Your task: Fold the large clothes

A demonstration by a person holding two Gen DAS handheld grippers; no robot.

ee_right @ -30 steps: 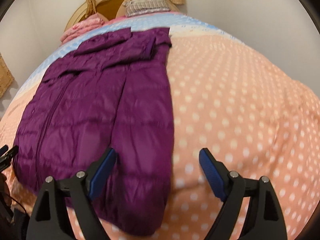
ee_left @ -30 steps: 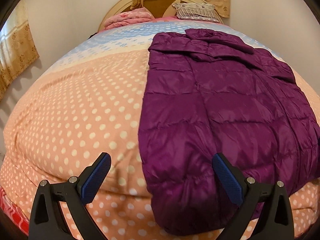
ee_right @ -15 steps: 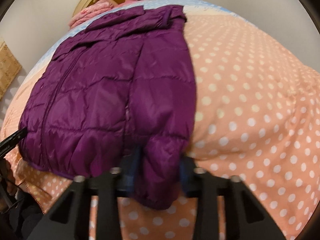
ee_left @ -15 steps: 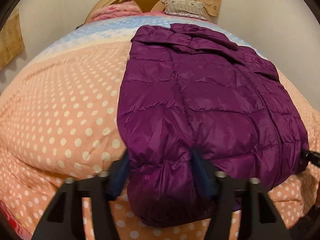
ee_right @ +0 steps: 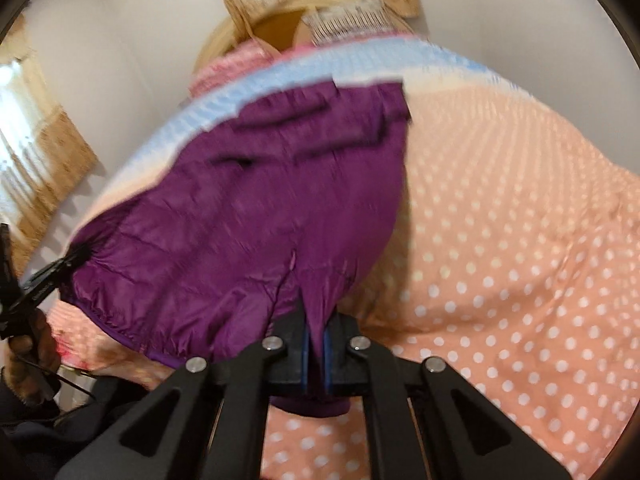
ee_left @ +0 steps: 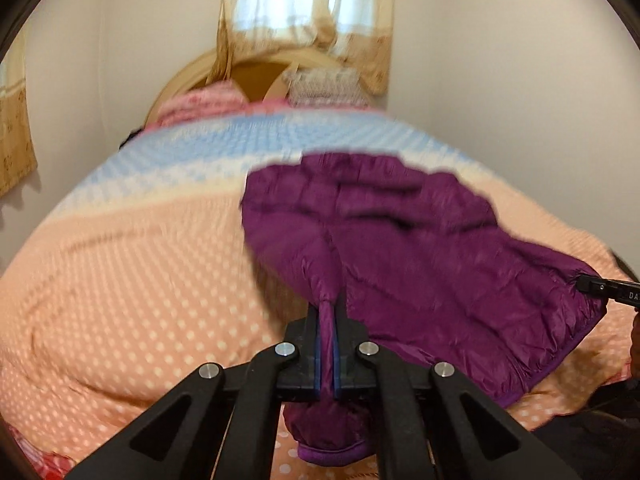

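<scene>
A purple puffer jacket (ee_left: 420,240) lies on the bed with its near end lifted off the quilt. My left gripper (ee_left: 327,344) is shut on the jacket's near left sleeve end, whose cuff hangs below the jaws. My right gripper (ee_right: 316,348) is shut on the near right sleeve end of the jacket (ee_right: 260,216), its cuff also hanging below. The right gripper's tip (ee_left: 600,286) shows at the jacket's right hem corner in the left wrist view. The left gripper's tip (ee_right: 60,268) shows at the left hem corner in the right wrist view.
The bed carries a peach polka-dot quilt (ee_left: 120,280) with a blue band at the far end. Pillows (ee_left: 324,88) lie against a wooden headboard (ee_left: 188,76). Curtained windows and white walls stand behind. A hand (ee_right: 28,344) shows at the left edge.
Both grippers closed on the jacket's near sleeve ends and lifted them. The jacket's near half has risen off the quilt and moved toward the headboard.
</scene>
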